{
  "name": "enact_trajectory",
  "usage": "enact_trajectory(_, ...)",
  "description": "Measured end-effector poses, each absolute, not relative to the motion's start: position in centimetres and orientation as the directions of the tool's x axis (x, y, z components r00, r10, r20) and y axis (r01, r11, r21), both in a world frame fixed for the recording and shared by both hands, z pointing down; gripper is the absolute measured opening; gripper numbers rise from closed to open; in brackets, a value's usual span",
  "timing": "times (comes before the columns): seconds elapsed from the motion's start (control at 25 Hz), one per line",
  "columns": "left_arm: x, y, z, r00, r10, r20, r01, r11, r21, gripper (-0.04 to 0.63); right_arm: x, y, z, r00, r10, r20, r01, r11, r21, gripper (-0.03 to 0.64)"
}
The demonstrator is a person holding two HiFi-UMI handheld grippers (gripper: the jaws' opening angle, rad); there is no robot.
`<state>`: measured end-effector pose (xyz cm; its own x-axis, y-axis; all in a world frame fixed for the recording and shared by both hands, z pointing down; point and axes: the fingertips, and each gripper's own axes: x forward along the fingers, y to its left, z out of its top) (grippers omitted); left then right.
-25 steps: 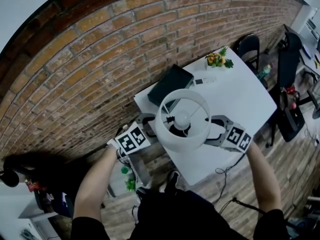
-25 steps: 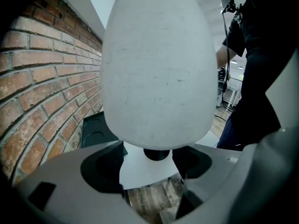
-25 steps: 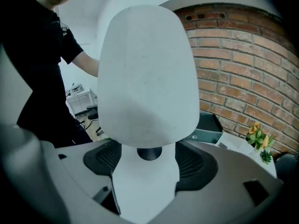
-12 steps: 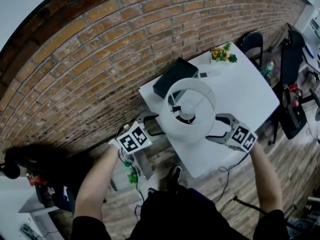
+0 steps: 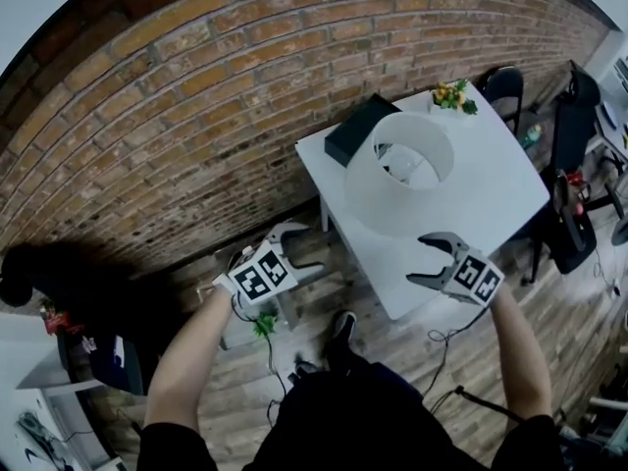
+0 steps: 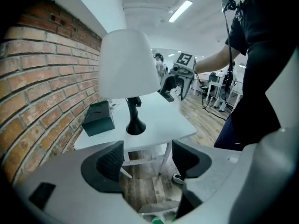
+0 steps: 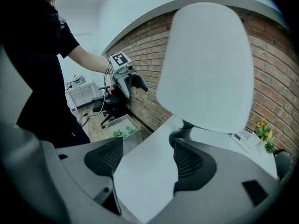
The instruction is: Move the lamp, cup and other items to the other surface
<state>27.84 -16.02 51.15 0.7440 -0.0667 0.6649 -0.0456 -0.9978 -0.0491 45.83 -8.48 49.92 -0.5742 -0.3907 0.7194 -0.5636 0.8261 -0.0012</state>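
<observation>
Left gripper view reveals black lamp base [image 6: 135, 126]

The lamp [image 5: 400, 170] has a plain white shade with a black stem and base. The counter [image 5: 491, 194] is plain white. The box [image 5: 361, 129] is dark green. The brick wall [image 5: 196, 96] is red-brown, gridded with pale mortar lines. The floor [image 5: 235, 391] shows brown wood planks. The flowers [image 5: 451, 94] are yellow and green.
</observation>
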Motion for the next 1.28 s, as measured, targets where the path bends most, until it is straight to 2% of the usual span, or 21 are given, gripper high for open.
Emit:
enact_trajectory(0.56, 8.7, -3.1, 48.3, 0.726, -0.276, 0.629, -0.306, -0.95, -0.064, 0.321, 25.2, -2.0, 47.2, -0.672, -0.267, 0.691, -0.286, 0.954, 0.09, 0.328)
enact_trajectory(0.92, -3.3, 4.5, 50.2, 0.66, -0.459, 0.595, -0.546, -0.837, -0.039, 0.321, 15.4, 1.9, 47.0, -0.708, -0.319, 0.63, -0.314, 0.941, 0.124, 0.301)
enact_trajectory(1.28, -10.8, 7.5, 54.1, 0.519, -0.584, 0.624, -0.753, -0.658, 0.011, 0.279, 9.4, 1.2, 51.8, -0.689, -0.296, 0.662, -0.328, 0.941, 0.08, 0.295)
